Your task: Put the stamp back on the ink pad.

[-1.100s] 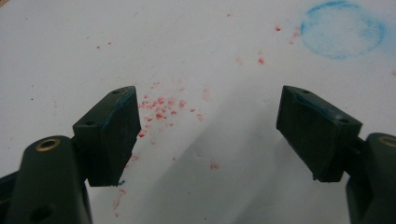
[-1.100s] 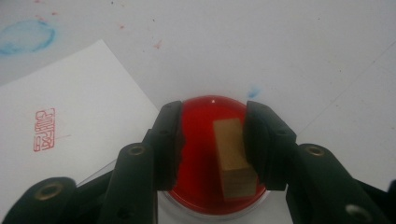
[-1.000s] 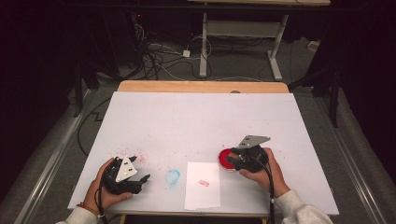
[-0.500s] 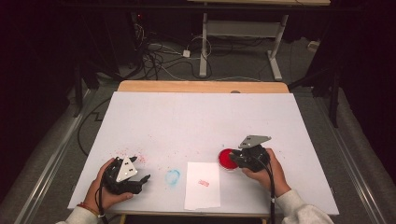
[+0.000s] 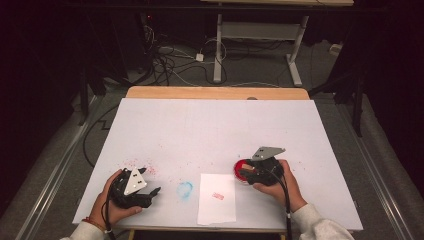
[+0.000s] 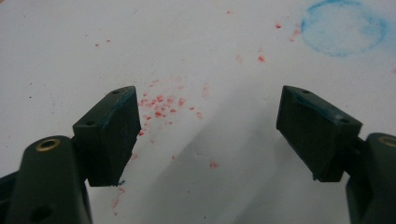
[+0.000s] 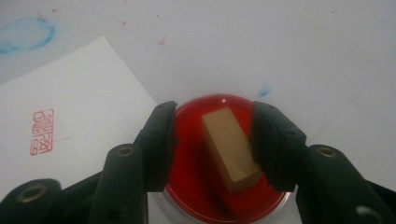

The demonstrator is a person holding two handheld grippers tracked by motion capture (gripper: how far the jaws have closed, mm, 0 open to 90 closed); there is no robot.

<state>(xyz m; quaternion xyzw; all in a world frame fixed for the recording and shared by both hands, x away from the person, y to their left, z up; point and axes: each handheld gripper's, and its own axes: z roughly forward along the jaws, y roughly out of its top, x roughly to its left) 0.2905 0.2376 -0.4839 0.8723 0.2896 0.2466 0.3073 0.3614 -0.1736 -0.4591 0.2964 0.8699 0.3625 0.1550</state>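
- right claw (image 7: pixel 212 140) spread around wooden stamp block (image 7: pixel 229 148), leaning in red ink pad (image 7: pixel 187 172), right jaw near or touching.
- small, stiff, light; smooth sides likely slippery, inked end messy.
- best pinched across long flat faces, mid-height.
- left claw (image 6: pixel 208 135) spread, empty over tabletop (image 6: pixel 60 56).

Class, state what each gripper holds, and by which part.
The left gripper holds nothing. The right gripper brackets the wooden stamp on the red ink pad; contact unclear.

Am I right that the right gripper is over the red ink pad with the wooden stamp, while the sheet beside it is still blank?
Not quite: the sheet already bears a red stamp mark, as the right gripper view shows. The right gripper is indeed over the red ink pad with the wooden stamp.
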